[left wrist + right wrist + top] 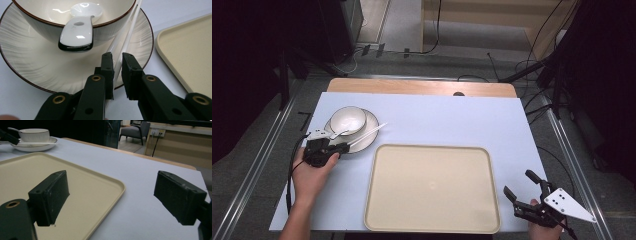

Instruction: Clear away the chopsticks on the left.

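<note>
Left gripper view puts my left gripper (pixel 117 61) low in the frame, its matte black jaws set either side of the slim white chopsticks (pixel 127 41) with a sliver of gap on the right pad, so I cannot tell if the grip is firm. The chopsticks lie slanted across the rim of a glossy ribbed plate (pixel 30 65), leaning against a brown-rimmed bowl (pixel 37 23) that holds a smooth white ceramic spoon (pixel 78 31). In the high view, this stack sits at centre left on the pale table cover (pixel 437 117), beside a rounded cream tray (pixel 432 187). My right gripper (pixel 527 192), lower right, hangs with jaws spread wide.
</note>
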Motion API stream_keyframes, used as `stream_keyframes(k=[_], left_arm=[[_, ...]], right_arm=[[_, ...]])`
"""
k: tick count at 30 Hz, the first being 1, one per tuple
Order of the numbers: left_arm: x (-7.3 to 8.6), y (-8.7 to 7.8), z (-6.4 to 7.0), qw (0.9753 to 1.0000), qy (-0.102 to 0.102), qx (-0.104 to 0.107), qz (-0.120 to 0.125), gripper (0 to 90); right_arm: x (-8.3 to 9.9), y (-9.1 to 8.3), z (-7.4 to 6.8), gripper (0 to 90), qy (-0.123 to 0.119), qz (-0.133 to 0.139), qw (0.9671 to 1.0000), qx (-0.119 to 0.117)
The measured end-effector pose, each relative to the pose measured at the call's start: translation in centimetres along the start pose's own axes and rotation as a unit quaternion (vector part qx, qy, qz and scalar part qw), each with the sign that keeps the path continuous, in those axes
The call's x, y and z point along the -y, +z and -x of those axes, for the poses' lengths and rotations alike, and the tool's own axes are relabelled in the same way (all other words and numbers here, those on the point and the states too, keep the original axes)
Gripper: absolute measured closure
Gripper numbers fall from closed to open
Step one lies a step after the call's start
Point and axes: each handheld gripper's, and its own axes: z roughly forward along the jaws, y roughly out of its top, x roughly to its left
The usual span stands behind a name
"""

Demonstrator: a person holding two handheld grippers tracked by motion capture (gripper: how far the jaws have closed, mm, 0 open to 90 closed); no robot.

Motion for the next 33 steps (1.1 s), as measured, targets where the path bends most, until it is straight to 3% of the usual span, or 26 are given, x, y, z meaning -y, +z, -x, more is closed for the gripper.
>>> stream_keyframes(k=[6,10,20,27,33], left_arm=[[-0.19,-0.02,0.23,0.9998,0.018,-0.001,-0.012,81.5],[-0.31,0.01,0.20,0.9997,0.017,0.001,-0.015,81.7],[-0.34,0.26,0.36,0.9990,0.032,0.027,-0.015,85.5],[-0.31,0.21,0.37,0.9989,0.035,0.026,-0.014,85.8],[-0.38,-0.15,0.38,0.9992,0.026,0.029,-0.005,85.8]], right_arm=[[0.04,0.02,0.01,13.0,-0.001,0.000,1.0000,-0.001],[0.07,0.07,0.03,13.1,-0.001,-0.001,1.0000,-0.001],[0.12,0.04,0.08,13.0,0.001,-0.002,1.0000,-0.002],[0.15,0.07,0.14,13.1,0.000,-0.002,1.0000,-0.001],[0.15,0.02,0.20,13.1,0.001,-0.002,1.0000,0.000]])
